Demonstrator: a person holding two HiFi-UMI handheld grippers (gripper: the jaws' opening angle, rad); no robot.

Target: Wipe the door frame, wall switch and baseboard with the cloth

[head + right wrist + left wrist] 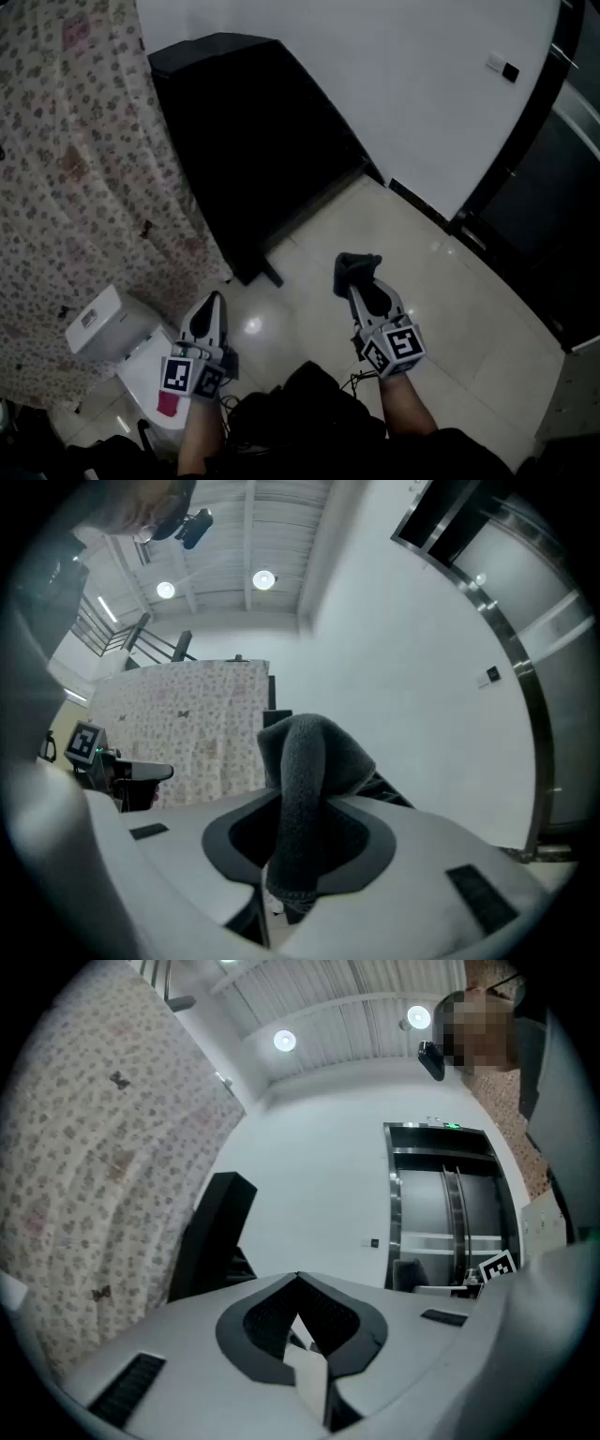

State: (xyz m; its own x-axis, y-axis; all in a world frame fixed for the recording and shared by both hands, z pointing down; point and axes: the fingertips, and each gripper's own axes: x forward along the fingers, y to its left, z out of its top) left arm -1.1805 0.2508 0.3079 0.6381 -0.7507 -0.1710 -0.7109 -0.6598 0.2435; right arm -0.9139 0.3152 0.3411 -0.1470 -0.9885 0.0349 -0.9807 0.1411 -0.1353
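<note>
A dark grey cloth [356, 269] is pinched in my right gripper [364, 289], which is shut on it and held over the tiled floor. In the right gripper view the cloth [307, 761] stands up out of the jaws in a folded hump. My left gripper [213, 302] is shut with nothing in it, its tips meeting in the left gripper view [298, 1282]. The wall switch [502, 67] sits on the white wall at the far right. Next to it runs the dark door frame [525, 122]. A dark baseboard [417, 199] lines the foot of the wall.
A tall black cabinet [253, 141] stands against the wall ahead. A floral curtain [84, 169] hangs on the left, with a white box [103, 323] below it. Metal door panels [450, 1213] lie beyond the frame. Pale floor tiles [431, 281] stretch toward the wall.
</note>
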